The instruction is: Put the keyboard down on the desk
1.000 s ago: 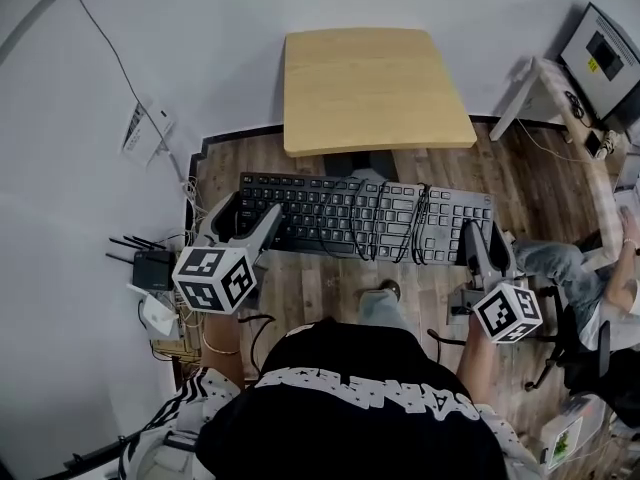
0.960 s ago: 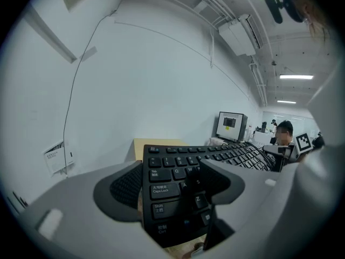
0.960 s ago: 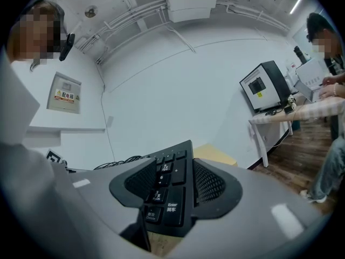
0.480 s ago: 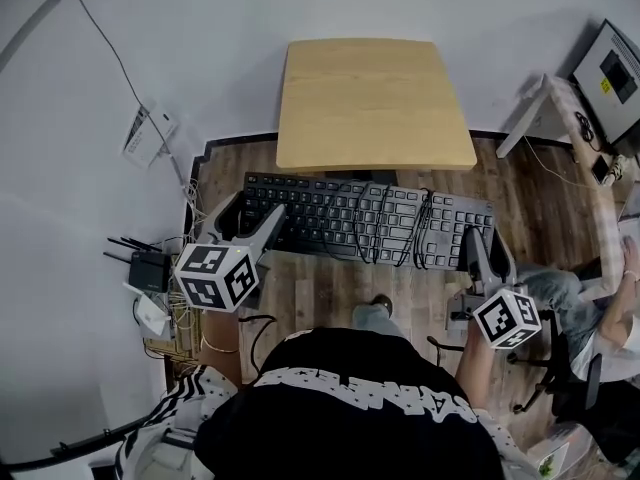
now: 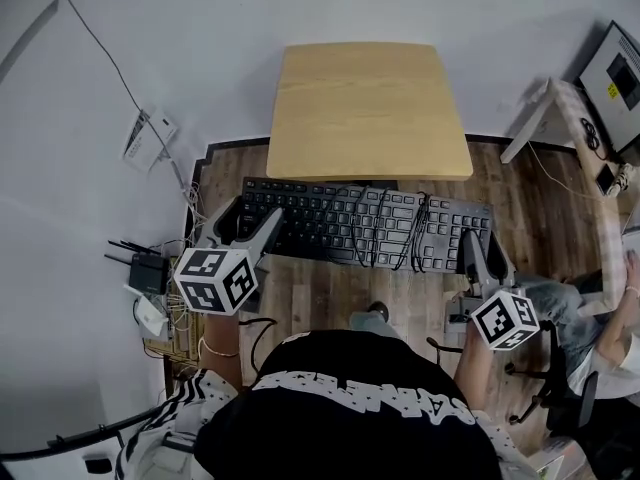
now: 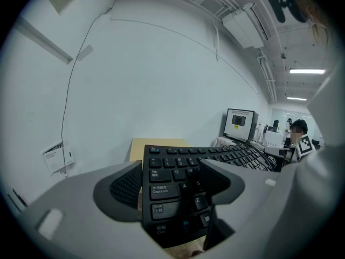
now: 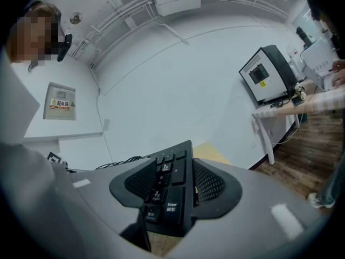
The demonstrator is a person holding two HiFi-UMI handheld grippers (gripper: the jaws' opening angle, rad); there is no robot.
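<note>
Each gripper holds 1 end of the keyboard (image 5: pixel 365 223): the left gripper (image 5: pixel 247 220) has its jaws closed on the left end, and the right gripper (image 5: pixel 480 253) has its jaws closed on the numeric-pad end. The keyboard hangs level between them over the floor (image 5: pixel 310 298), near of the desk (image 5: pixel 365 108), with a cable (image 5: pixel 420 230) looped around its right half. Compared with 1 second ago, the strip of floor between the keyboard's far edge and the desk's near edge has closed; in the head view the 2 edges now meet. Treat this as an approach in progress: the keyboard is not on the desk top and needs further travel away from you before you lower it. Legible key legends at the left end (image 6: pixel 161 188) read Tab, Caps Lock, Shift and Ctrl, each with small Chinese characters. At the right end (image 7: pixel 170 198) you can read Enter and Delete. A wall panel (image 7: pixel 60 104) carries red characters too small to read. The monitor (image 6: pixel 240 124) shows a window with no readable text.
</note>
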